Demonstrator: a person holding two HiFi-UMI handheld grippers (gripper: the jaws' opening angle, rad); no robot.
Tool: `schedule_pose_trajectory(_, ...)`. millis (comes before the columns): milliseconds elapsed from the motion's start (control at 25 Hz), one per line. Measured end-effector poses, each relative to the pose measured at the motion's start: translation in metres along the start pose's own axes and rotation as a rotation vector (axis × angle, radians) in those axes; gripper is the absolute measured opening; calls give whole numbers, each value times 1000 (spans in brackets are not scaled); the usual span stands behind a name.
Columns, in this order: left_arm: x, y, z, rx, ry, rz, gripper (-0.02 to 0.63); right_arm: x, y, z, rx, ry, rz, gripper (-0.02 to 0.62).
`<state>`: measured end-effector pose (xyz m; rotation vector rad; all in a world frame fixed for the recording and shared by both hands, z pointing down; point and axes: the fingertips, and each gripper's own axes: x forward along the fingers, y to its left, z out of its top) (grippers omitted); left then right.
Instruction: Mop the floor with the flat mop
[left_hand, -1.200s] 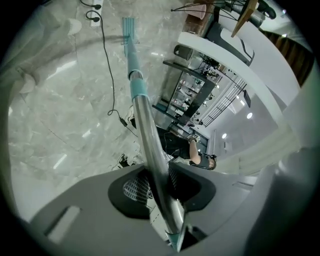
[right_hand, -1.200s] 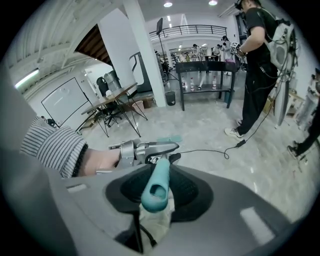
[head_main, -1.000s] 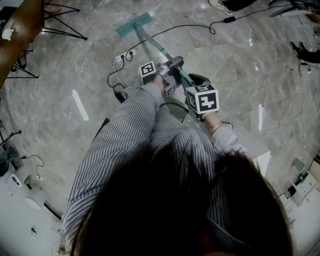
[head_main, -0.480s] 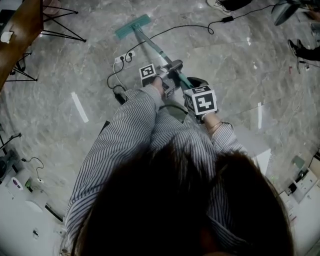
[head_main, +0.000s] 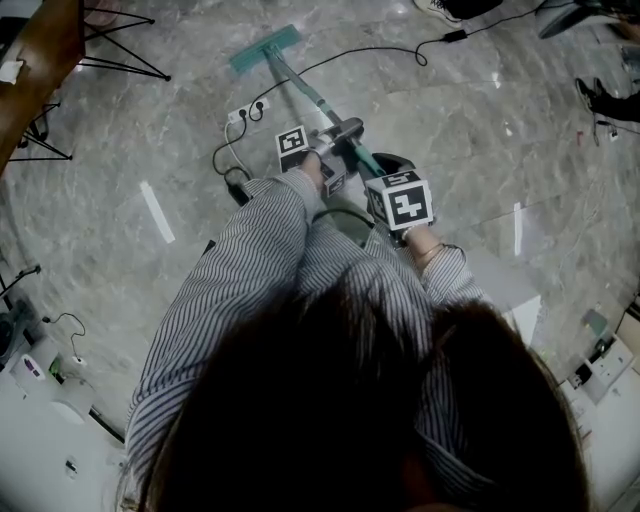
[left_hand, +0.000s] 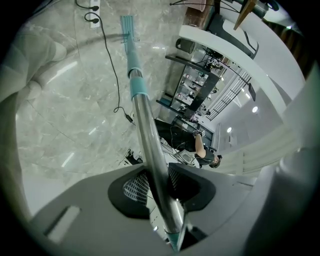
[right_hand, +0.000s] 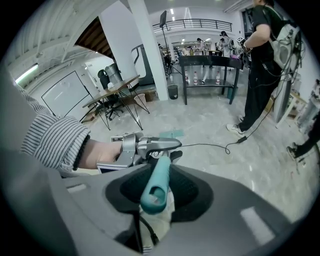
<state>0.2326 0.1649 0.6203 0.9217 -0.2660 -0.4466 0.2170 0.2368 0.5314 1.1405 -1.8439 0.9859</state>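
Observation:
The flat mop has a teal head (head_main: 266, 49) lying on the grey marble floor far ahead of me, also in the left gripper view (left_hand: 128, 26). Its pole (head_main: 305, 92) runs back toward my body. My left gripper (head_main: 338, 138) is shut on the metal part of the pole (left_hand: 150, 145). My right gripper (head_main: 392, 172) is shut on the teal handle end (right_hand: 158, 186), just behind the left one. In the right gripper view the left gripper (right_hand: 150, 146) sits right ahead.
A white power strip (head_main: 248, 113) with a black cable (head_main: 360, 52) lies on the floor beside the pole. A wooden table (head_main: 40, 60) and black stand legs (head_main: 120, 45) are at upper left. A person stands at the right (right_hand: 262, 60). White equipment lines the lower edges.
The mop head and both grippers shifted very slightly; the scene is nearly the same as a second ago.

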Motion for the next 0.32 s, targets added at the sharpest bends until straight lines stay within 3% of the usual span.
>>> schedule_pose_trajectory(320,-8,4,0,-2,-8,0,107,2,8,-6,2,24,-2,112)
